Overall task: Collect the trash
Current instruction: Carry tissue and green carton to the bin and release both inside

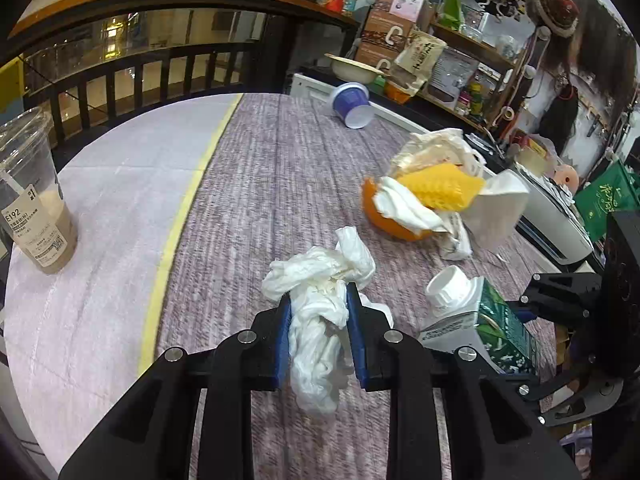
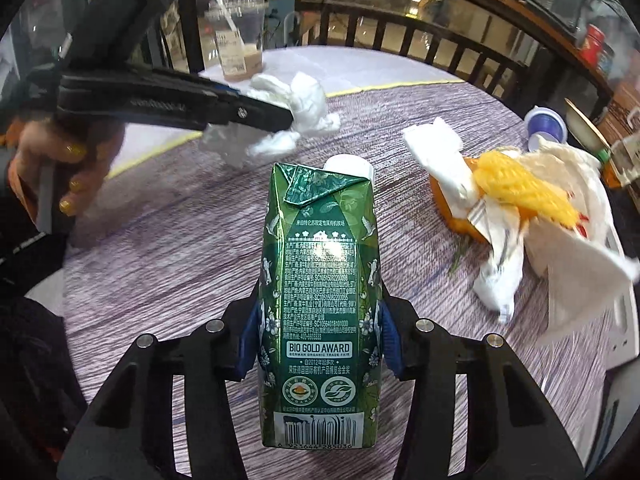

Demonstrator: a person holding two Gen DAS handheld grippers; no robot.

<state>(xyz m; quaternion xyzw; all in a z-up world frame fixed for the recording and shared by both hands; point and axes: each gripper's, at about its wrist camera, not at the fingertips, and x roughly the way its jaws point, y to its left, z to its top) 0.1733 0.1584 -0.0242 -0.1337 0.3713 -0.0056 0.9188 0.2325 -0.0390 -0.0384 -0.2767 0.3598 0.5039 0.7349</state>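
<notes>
Left gripper [image 1: 318, 304] clamps tissue [image 1: 320, 320]; right gripper [image 2: 318, 320] clamps milk carton [image 2: 320, 300] (capped).

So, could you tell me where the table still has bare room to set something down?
The pale cloth between the iced drink cup and the yellow stripe is bare, as is the purple cloth from that stripe across to the tipped blue cup. It is crowded around the orange peel and wrapper pile.
</notes>
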